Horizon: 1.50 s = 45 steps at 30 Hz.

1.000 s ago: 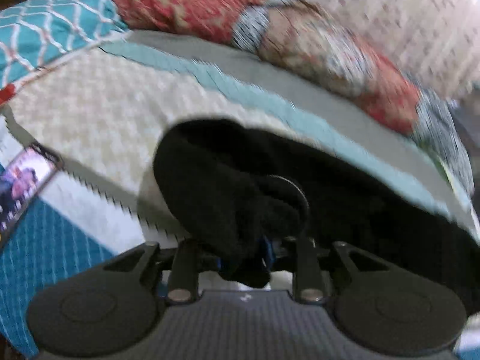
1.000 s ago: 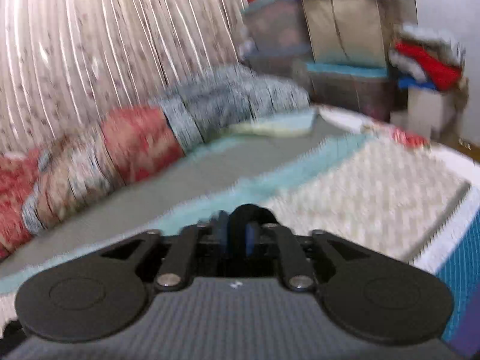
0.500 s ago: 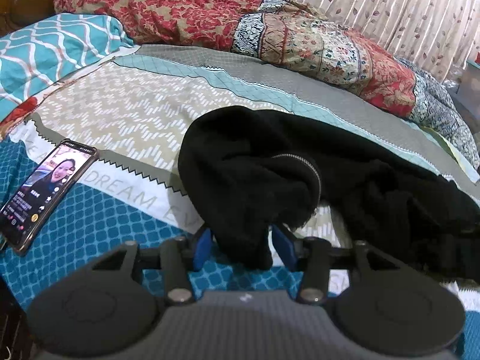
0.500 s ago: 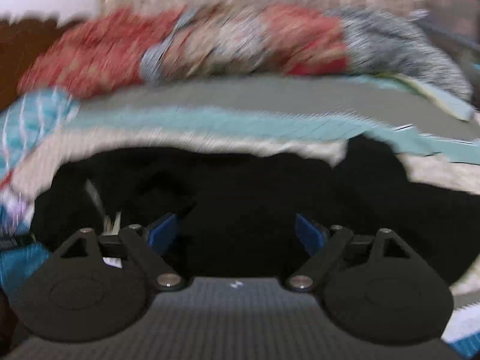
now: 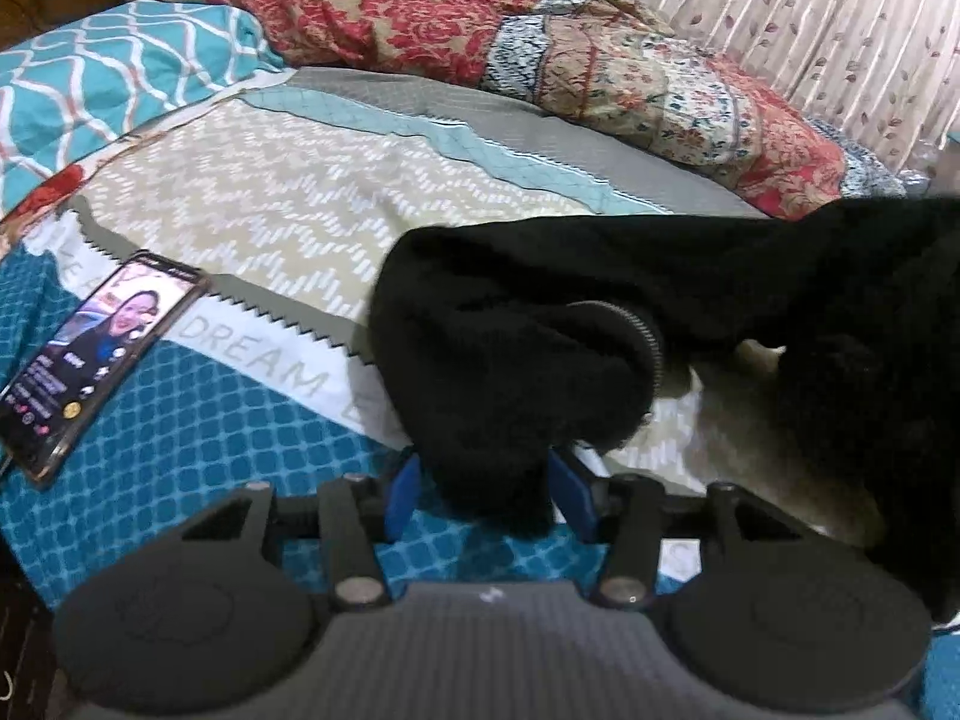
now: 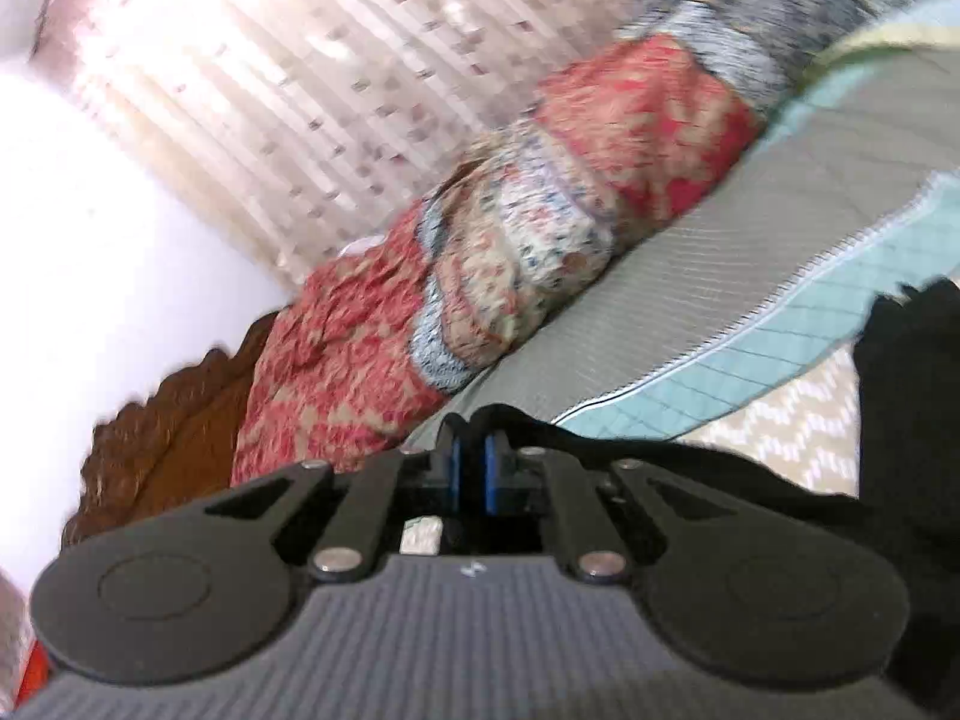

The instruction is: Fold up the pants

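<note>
Black pants (image 5: 540, 324) lie bunched on the patterned bedspread (image 5: 252, 204), a zipper showing at the middle. My left gripper (image 5: 486, 492) has its blue fingers (image 5: 401, 489) spread apart on either side of a hanging fold of the pants; the cloth sits loosely between them. In the right wrist view, my right gripper (image 6: 472, 468) is shut on a thin edge of the black pants (image 6: 900, 420) and holds it lifted, tilted; the cloth trails off to the right.
A lit phone (image 5: 90, 348) lies on the bedspread at the left. A red floral quilt (image 5: 540, 48) is bunched along the far side by the curtain (image 5: 810, 18). A teal pillow (image 5: 108, 78) and wooden headboard (image 6: 174, 414) are at the head end.
My left gripper has opened from a grip on the pants. My right gripper was open over the pants half a second ago; now it is shut on their edge and lifted.
</note>
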Available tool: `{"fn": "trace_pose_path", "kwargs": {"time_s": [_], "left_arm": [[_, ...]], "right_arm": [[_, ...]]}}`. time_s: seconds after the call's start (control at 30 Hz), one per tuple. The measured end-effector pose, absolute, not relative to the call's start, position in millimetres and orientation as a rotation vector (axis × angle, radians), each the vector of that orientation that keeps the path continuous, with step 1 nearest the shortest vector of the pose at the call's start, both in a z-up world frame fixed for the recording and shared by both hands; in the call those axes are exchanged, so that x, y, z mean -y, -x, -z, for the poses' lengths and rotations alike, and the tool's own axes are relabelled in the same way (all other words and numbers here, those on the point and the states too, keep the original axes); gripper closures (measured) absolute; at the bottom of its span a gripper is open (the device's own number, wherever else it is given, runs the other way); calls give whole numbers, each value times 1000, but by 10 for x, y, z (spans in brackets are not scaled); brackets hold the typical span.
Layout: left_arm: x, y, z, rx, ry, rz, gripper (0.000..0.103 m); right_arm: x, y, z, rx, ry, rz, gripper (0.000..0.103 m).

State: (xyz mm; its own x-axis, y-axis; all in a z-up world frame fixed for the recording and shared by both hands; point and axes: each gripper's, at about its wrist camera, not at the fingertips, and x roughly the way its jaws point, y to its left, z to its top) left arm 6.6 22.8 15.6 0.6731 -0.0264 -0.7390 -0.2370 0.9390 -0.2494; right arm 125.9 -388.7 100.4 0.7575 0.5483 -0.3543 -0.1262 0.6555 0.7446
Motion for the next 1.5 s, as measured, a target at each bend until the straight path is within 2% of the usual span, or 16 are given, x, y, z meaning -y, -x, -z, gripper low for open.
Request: {"fn": "trace_pose_path", "kwargs": {"time_s": [0.13,0.2,0.33,0.53,0.63,0.67,0.7,0.83,1.03,1.07,1.1,1.17,1.3,1.43,1.47,1.5], "left_arm": [[-155,-108,-177,-825,335,-92,52],[-130,-139,-197,-827,337,-79,51],[-55,-260,-218,-832,343,-41,43],[-131,-554,-207,-837,376,-98,42],[-291,-508,-229,-818,427,-122,42],[-341,-473,-234,-813,428,-139,42],[-394,-428,-236,-809,432,-159,42],[-602,-203,-239,-803,439,-239,42],[-855,16,-215,-807,452,-299,42],[-882,28,-218,-807,457,-300,42],[-898,37,-229,-804,461,-298,42],[-911,46,-262,-788,453,-289,42],[-717,-115,-325,-777,408,-229,42],[-313,-361,-376,-772,371,-80,41],[-209,-428,-371,-779,371,-33,35],[-106,-502,-361,-792,379,16,30]], "right_arm": [[3838,-1225,-640,-674,-563,-131,86],[3774,-1218,-470,-718,-384,74,53],[3899,-1018,-384,-692,-486,-14,47],[3649,-648,-724,-559,-238,-111,44],[3177,-655,-1013,-465,-37,-276,26],[2964,-703,-1067,-459,28,-359,16],[2780,-764,-1080,-464,77,-441,14],[1933,-1017,-836,-609,255,-771,14],[932,-1325,-166,-898,269,-890,15],[874,-1372,-81,-945,254,-873,34],[822,-1474,-41,-988,229,-852,77],[1001,-1619,-137,-973,147,-812,87],[1554,-2124,-838,-754,24,-565,88],[2744,-2635,-1535,-512,-154,-185,88],[2991,-2685,-1618,-466,-158,-97,85],[3268,-2726,-1688,-436,-156,4,73]]}}
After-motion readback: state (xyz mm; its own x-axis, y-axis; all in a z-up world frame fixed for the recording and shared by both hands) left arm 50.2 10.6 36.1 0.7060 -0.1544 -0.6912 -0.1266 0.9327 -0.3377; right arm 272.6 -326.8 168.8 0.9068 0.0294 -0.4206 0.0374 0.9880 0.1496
